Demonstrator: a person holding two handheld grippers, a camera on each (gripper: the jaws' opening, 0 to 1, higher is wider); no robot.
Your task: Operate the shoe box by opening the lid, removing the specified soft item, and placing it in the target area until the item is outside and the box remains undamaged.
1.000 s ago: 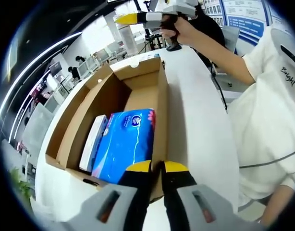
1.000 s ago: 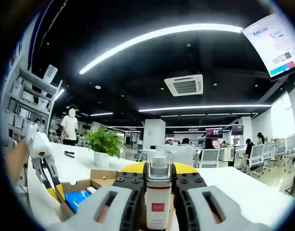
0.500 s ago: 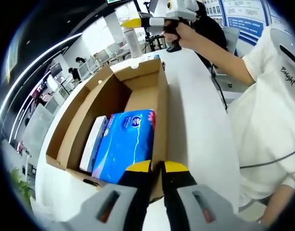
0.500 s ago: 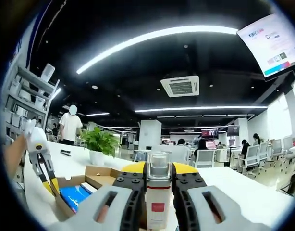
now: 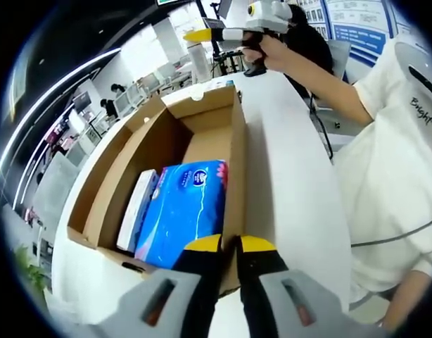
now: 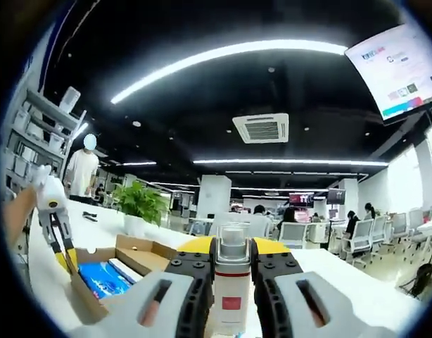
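Left gripper view is showing the shoe box (image 5: pixel 167 176) lying open on the table (image 5: pixel 286 183), the blue soft pack (image 5: pixel 184 208) inside; left gripper (image 5: pixel 230 246) jaws are clenched on its wall. Right gripper (image 6: pixel 232 246) is grasping a bottle (image 6: pixel 232 282); I think it should set this down first.

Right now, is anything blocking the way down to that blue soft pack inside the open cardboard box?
Nothing visible covers the blue soft pack: the brown cardboard box is open on top. The left gripper sits shut on the box's near wall.

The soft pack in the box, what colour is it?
Bright blue with a white logo: the tissue pack shows best in the left gripper view.
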